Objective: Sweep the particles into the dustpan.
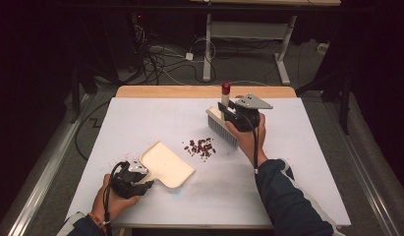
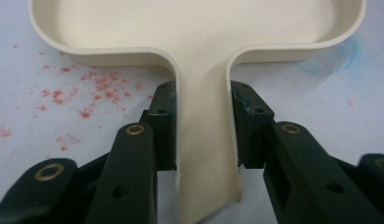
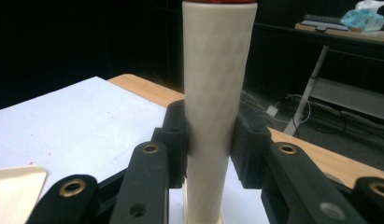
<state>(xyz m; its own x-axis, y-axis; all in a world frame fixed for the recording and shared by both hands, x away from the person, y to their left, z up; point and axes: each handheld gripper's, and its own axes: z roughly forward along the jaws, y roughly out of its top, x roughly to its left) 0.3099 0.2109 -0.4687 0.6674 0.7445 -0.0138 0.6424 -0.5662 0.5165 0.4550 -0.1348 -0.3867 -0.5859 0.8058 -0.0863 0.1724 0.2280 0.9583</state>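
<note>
Grippers at work: left gripper (image 1: 140,173) clamps the stiff, light dustpan (image 1: 167,164) by its handle, right gripper (image 1: 228,109) clamps the brush (image 1: 222,128) by its upright handle, crumbs (image 1: 200,147) lying between them.

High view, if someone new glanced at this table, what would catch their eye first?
Probably the small pile of dark red crumbs in the middle of the white table. To its left lies a cream dustpan, its handle clamped by the left gripper near the front edge. Behind the crumbs to the right, the right gripper grips the upright handle of a hand brush, bristles down beside the pile.
</note>
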